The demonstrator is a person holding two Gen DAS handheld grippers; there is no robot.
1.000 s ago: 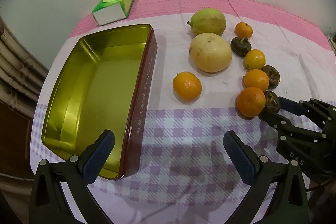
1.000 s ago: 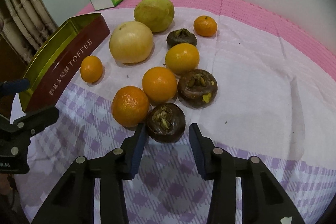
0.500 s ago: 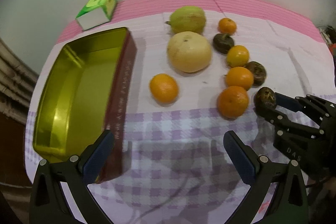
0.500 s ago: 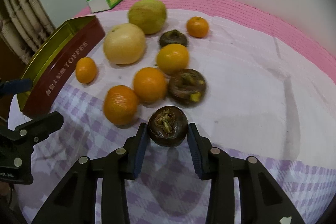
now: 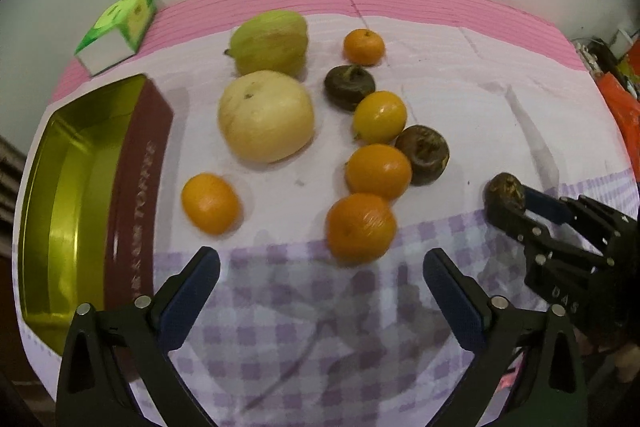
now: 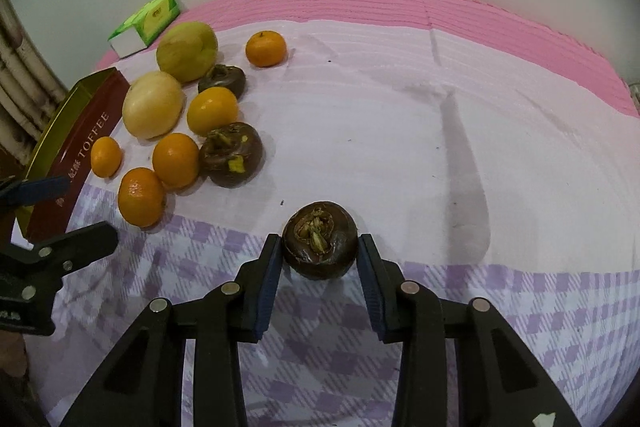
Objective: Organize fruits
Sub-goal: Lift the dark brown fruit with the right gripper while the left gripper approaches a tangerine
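The right gripper [image 6: 319, 255] was clamped on a dark brown fruit [image 6: 319, 238], its pads pressed against both sides, over the bare stretch of the table [image 6: 400, 131] to the right of the other fruit. The left gripper [image 5: 320, 281] held nothing; its jaws, which had just been closing slightly, stood wide near the front edge, pointed at the nearest orange [image 5: 361, 227]. The toffee tin [image 5: 76, 187] lay open and empty along the left edge.

The fruit looked soft and split at the top, so the squeeze likely needed to stay gentle. It would best be set down well apart from the two other brown fruits [image 6: 231, 153] and the oranges, then released only once resting on the cloth.
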